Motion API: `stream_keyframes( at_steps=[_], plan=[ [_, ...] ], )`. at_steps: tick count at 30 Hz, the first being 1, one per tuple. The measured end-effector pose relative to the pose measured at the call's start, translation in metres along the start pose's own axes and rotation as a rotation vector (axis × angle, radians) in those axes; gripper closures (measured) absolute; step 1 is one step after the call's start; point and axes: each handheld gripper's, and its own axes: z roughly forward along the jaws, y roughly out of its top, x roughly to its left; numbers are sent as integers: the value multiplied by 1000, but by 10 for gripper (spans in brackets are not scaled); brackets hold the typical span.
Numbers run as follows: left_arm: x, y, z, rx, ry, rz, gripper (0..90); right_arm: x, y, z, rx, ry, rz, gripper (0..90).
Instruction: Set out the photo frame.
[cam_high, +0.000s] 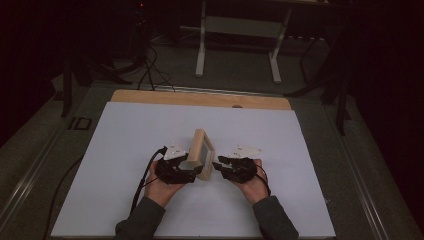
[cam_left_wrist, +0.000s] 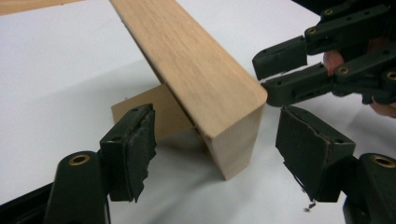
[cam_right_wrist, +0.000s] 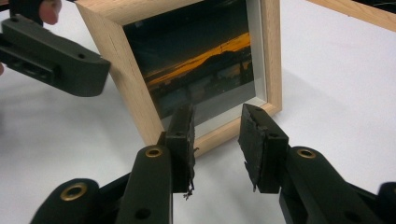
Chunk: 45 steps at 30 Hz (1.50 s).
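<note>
A light wooden picture frame (cam_high: 201, 150) stands tilted on its rear prop (cam_left_wrist: 156, 112) in the middle of the white sheet. Its glass front shows a dark sunset photo (cam_right_wrist: 196, 60). My left gripper (cam_left_wrist: 215, 149) is open, its pads standing either side of the frame's near end (cam_left_wrist: 233, 140) without touching it. My right gripper (cam_right_wrist: 217, 140) is open just in front of the frame's lower edge, with nothing between its pads. In the high view the left gripper (cam_high: 192, 171) and the right gripper (cam_high: 220, 166) flank the frame. The right gripper's jaws (cam_left_wrist: 285, 70) hover beyond the frame's corner.
The white sheet (cam_high: 140, 135) covers most of the table. A strip of wooden board (cam_high: 200, 98) shows along its far edge. Beyond it lie a dark floor, cables (cam_high: 150, 70) and the white legs of a stand (cam_high: 201, 50).
</note>
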Motion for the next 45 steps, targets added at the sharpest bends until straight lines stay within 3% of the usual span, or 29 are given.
stream_keyframes(
  at_steps=[11, 18, 31, 45],
  plan=[
    [-2, 3, 8, 14, 19, -14, 385, 0, 0, 0, -1, 3, -1, 647],
    [-2, 4, 6, 15, -2, -16, 474, 0, 0, 0, -2, 5, 0, 644],
    [2, 5, 5, 24, -25, -36, 491, -1, 0, 0, -1, 2, 2, 641],
    [10, 5, 1, 34, -37, -53, 568, -2, 1, 0, -3, 2, 5, 640]
  ],
)
